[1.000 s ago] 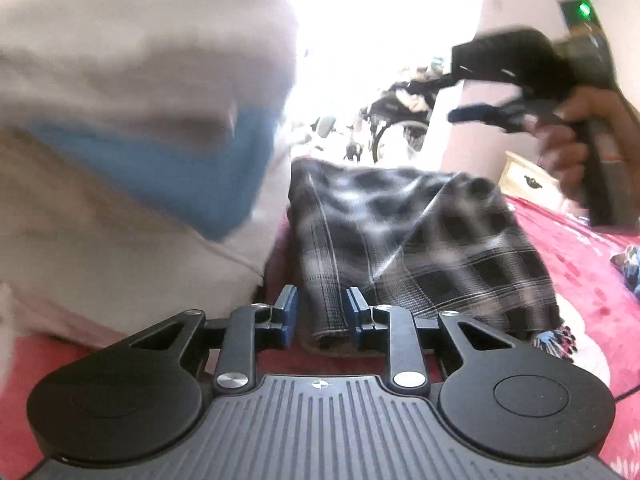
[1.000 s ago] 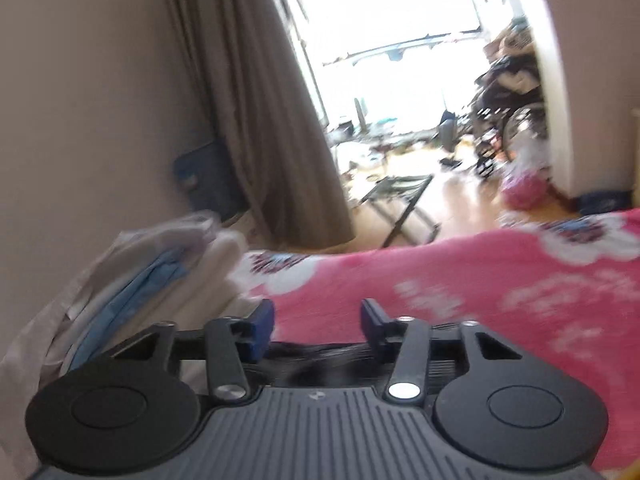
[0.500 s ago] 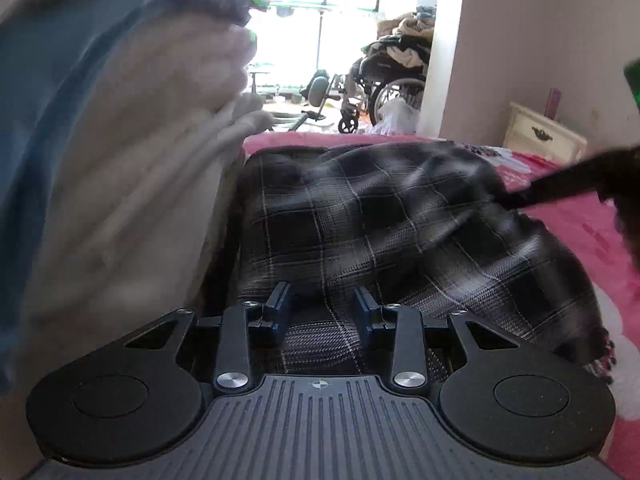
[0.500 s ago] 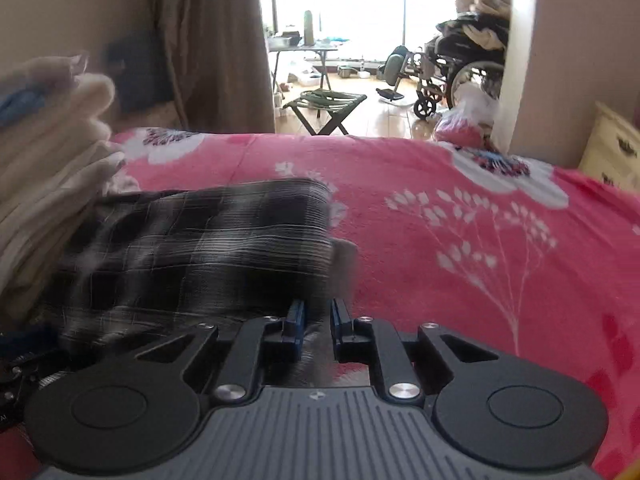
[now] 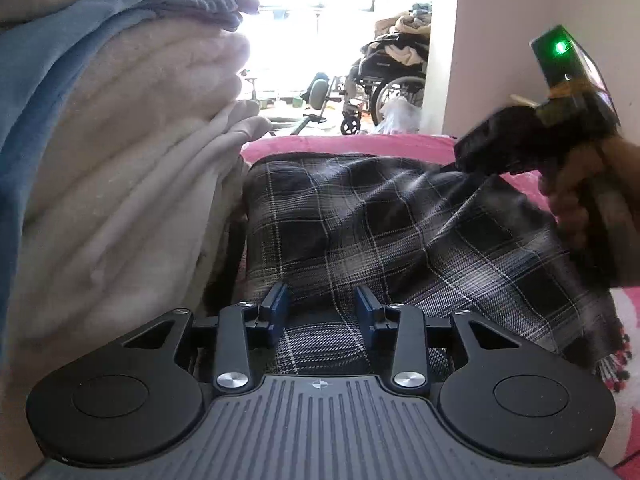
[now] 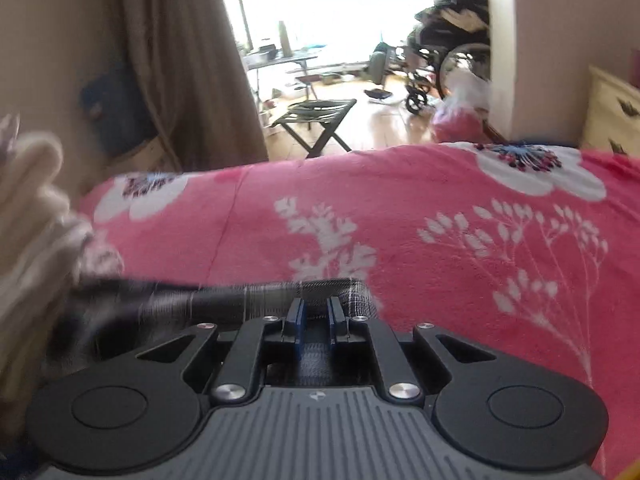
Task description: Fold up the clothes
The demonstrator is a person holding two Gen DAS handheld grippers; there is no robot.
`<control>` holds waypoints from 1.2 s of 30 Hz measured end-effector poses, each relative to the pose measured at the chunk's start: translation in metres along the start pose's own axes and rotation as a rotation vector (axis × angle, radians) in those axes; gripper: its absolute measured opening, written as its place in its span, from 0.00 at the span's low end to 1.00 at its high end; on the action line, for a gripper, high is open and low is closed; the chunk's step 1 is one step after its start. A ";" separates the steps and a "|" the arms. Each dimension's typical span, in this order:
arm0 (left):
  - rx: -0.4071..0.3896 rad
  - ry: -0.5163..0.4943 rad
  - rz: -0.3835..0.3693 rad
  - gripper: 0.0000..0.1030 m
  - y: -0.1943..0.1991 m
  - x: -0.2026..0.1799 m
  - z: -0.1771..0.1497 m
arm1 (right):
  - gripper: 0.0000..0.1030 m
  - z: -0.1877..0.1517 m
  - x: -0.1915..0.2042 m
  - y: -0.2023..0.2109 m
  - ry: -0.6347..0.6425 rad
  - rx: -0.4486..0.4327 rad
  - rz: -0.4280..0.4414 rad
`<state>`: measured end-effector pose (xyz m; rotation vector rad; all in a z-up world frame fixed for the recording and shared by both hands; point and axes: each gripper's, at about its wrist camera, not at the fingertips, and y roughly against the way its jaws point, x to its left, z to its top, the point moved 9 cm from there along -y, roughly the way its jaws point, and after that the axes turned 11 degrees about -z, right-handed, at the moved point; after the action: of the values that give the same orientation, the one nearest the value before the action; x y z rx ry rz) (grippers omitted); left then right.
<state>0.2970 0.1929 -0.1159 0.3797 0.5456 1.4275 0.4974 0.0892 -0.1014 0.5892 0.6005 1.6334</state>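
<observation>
Left gripper [image 5: 320, 308]: fingers spread apart, nothing between them, sitting low over the near edge of the plaid cloth [image 5: 380, 232]. Cloth is dark grey/black check with white lines and lies rumpled on the bed, on a pink blanket [image 6: 440, 220] with white flower and branch prints. Fringe with red-and-white ends shows at the cloth's right corner in the left wrist view. Right gripper [image 6: 314, 316]: fingers closed to a narrow gap with a fold of the plaid cloth [image 6: 280, 290] pinched between them; the fabric runs leftward from the fingers as a taut, raised edge above the blanket, blurred toward the left. In the left wrist view the right gripper [image 5: 472, 160] sits at the cloth's far right edge, lifting it there, held by a hand [image 5: 580, 196] around its handle; a green light is lit on the unit on top of it. Stack of folded laundry [image 5: 112, 160] just left of the cloth, touching its left side: cream fleece layers with a blue piece on top. Same stack [image 6: 28, 220] shows blurred at the left edge of the right wrist view. Background: curtain [image 6: 180, 60], folding stool [image 6: 316, 120], wheelchair [image 5: 384, 80] piled with clothes, bright window behind.
</observation>
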 end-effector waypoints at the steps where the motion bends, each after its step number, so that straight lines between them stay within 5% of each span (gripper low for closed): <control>1: 0.000 -0.003 -0.001 0.36 0.001 0.000 -0.001 | 0.14 0.007 0.007 0.014 0.022 -0.052 0.020; 3: -0.002 -0.010 -0.003 0.36 0.006 0.000 -0.003 | 0.14 0.015 0.029 0.030 0.057 -0.103 0.125; 7: -0.004 -0.006 0.003 0.36 0.007 0.000 -0.004 | 0.16 -0.013 0.104 0.028 0.182 0.066 0.365; 10: -0.011 -0.004 0.010 0.36 0.006 0.000 -0.005 | 0.12 -0.034 0.142 0.008 0.268 0.076 0.305; 13: -0.020 -0.023 0.024 0.37 0.007 0.001 -0.008 | 0.08 -0.032 0.146 -0.008 0.193 0.068 0.215; 16: -0.023 -0.019 0.009 0.37 0.009 0.002 -0.009 | 0.14 -0.009 0.123 0.003 0.097 -0.006 0.123; 19: -0.022 -0.019 0.001 0.37 0.008 0.002 -0.009 | 0.15 0.013 0.083 0.039 -0.012 -0.069 0.164; 24: -0.025 -0.031 -0.013 0.37 0.009 0.004 -0.010 | 0.16 -0.002 0.019 0.107 0.102 -0.078 0.207; 28: -0.017 -0.019 -0.019 0.38 0.006 0.007 -0.009 | 0.13 -0.072 -0.030 0.097 0.175 0.145 0.123; 30: -0.015 -0.017 -0.023 0.39 0.005 0.008 -0.009 | 0.19 -0.086 -0.056 0.099 0.144 0.160 0.062; 33: -0.024 -0.052 -0.042 0.39 0.013 -0.002 -0.009 | 0.19 -0.076 -0.064 0.129 0.046 0.093 0.172; 36: -0.036 -0.128 -0.069 0.39 0.029 -0.021 -0.010 | 0.19 -0.072 -0.033 0.162 0.145 -0.013 0.262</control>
<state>0.2666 0.1743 -0.1058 0.4168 0.4252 1.3351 0.3356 0.0321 -0.0469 0.5613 0.6382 1.9371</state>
